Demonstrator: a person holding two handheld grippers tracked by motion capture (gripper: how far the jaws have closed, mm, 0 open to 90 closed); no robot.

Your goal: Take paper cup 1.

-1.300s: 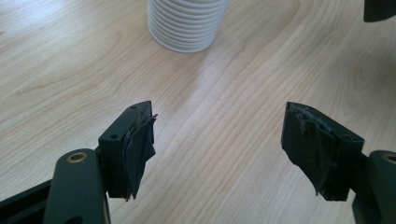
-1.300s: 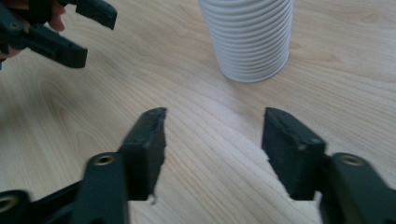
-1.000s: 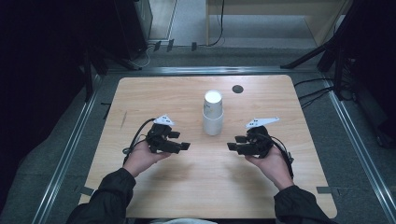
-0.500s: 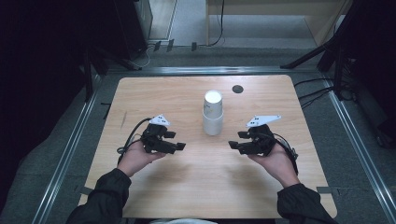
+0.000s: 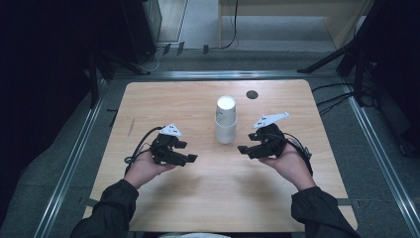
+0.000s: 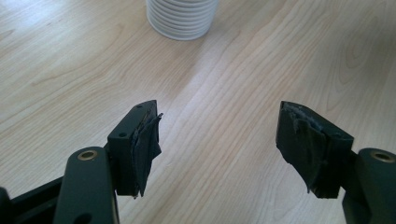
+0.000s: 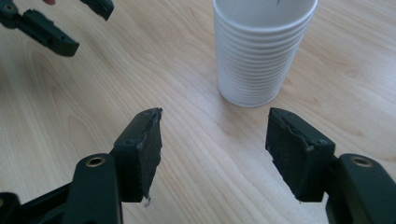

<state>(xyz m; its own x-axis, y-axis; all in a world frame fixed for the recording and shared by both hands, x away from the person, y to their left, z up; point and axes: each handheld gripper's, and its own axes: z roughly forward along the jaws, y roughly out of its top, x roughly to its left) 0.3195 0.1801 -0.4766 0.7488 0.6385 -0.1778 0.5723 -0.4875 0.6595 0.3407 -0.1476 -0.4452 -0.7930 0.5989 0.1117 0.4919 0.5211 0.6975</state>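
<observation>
Tool right (image 5: 243, 148), released and empty like my left tool (image 5: 190, 157), has risen slightly toward the cups (image 5: 226, 121) standing mid-table (image 5: 163, 99) between both, so a grasp looks imminent.

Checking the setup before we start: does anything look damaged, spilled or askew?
The stack of white cups stands upright, nothing spilled. Only the pads of the left gripper look odd: frayed and torn at their edges.
</observation>
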